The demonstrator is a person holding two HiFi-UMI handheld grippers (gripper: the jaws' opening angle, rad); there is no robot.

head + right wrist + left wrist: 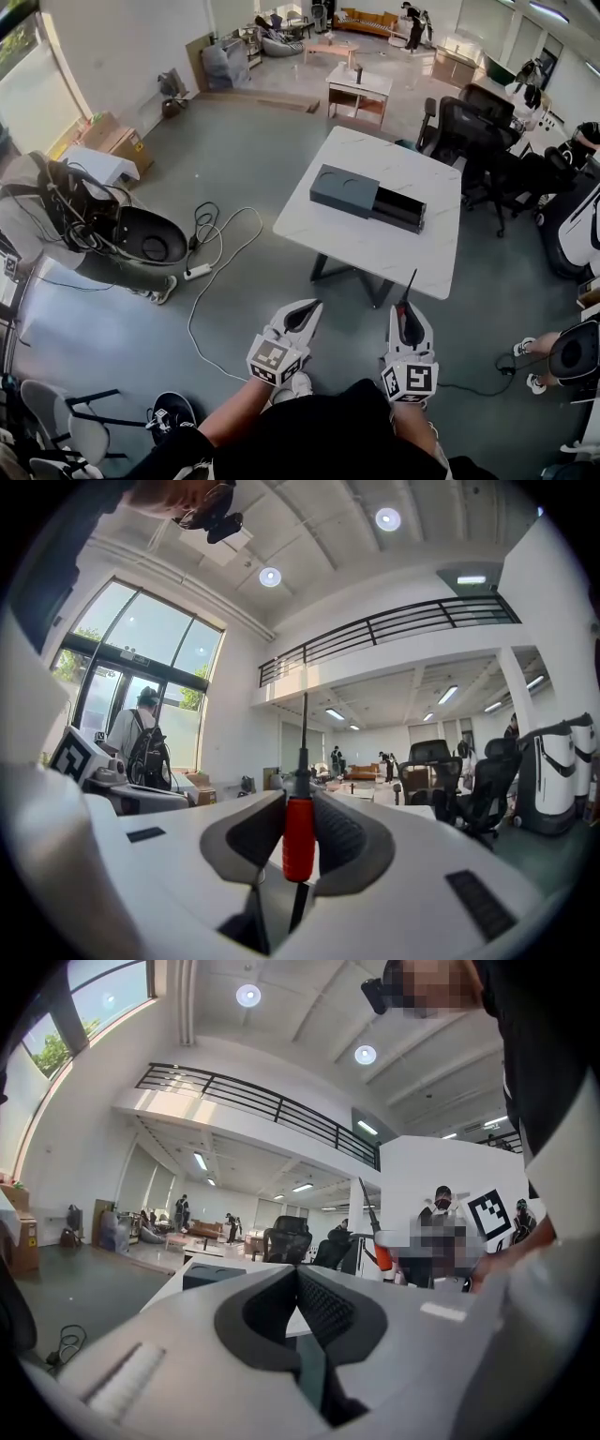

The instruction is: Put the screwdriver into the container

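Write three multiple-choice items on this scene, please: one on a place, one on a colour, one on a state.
1. Where is the container?
A. on the floor
B. on the table
C. on a chair

2. What colour is the handle of the screwdriver?
A. blue
B. yellow
C. red

3. How is the right tool?
A. open and empty
B. shut on the screwdriver
C. lying on the table

Answers: 1 B, the head view shows it on the white top; 2 C, the right gripper view shows a red handle; 3 B, its jaws press on that handle.
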